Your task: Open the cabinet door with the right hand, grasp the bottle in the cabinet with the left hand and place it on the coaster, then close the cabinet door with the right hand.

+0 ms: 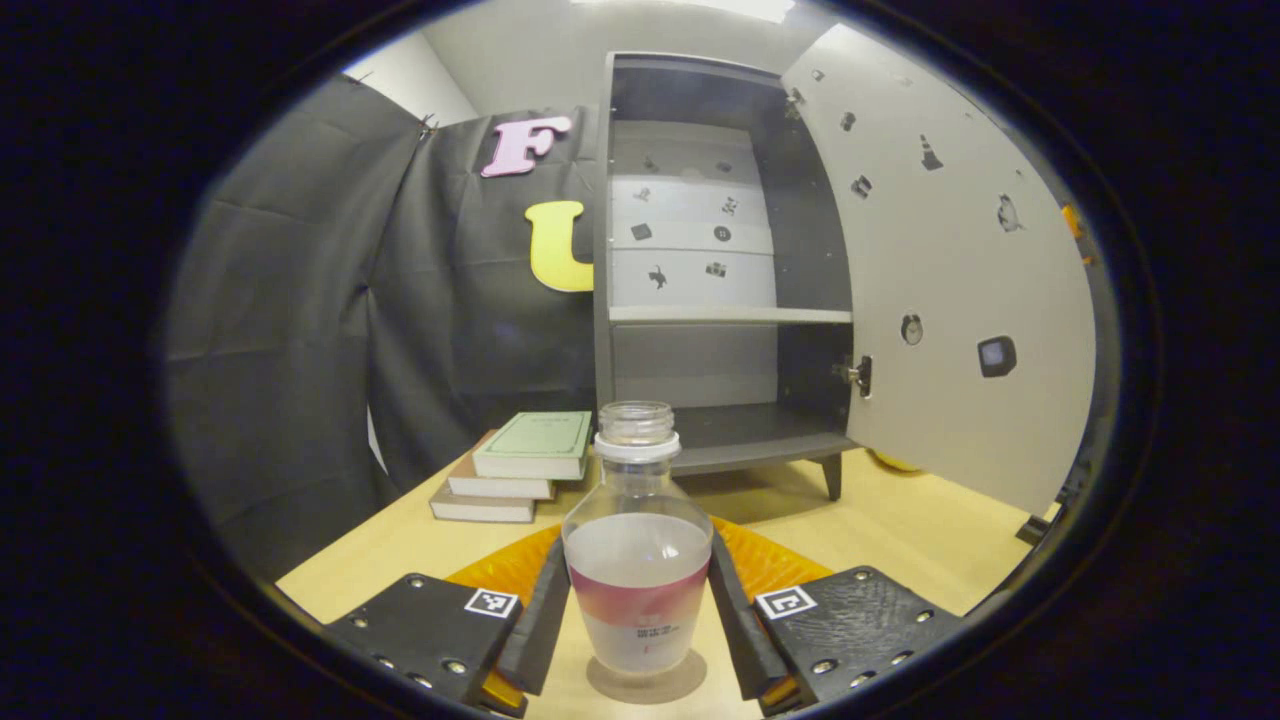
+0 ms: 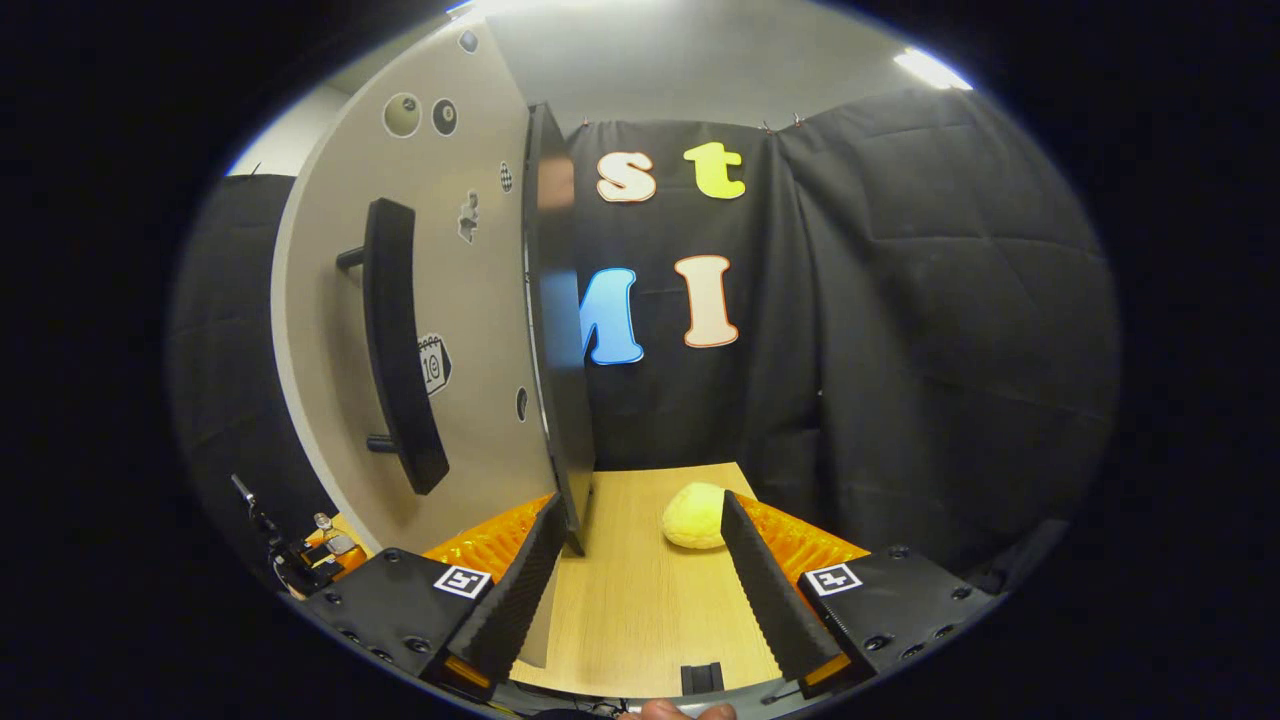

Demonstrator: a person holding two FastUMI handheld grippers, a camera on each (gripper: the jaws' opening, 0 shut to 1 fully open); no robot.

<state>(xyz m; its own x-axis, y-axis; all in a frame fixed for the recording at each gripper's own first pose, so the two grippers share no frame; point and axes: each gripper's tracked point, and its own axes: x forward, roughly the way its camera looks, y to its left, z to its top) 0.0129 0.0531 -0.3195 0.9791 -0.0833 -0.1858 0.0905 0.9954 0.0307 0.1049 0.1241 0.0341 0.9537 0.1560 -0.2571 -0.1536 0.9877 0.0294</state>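
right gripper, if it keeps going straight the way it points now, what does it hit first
Probably the free edge of the open cabinet door, just inside the left finger of the right gripper. Straight down the middle the tabletop looks free; the yellow lump lies right of centre. Depth is uncertain.

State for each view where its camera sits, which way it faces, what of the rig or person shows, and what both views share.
Left gripper view: rides the left gripper, facing the open cabinet; jaws flank the bottle standing on the coaster, books beyond.
Right gripper view: rides the right gripper, facing the door's edge and handle; jaws open, a fingertip at the bottom edge.
Shared: the cabinet door and wooden table.
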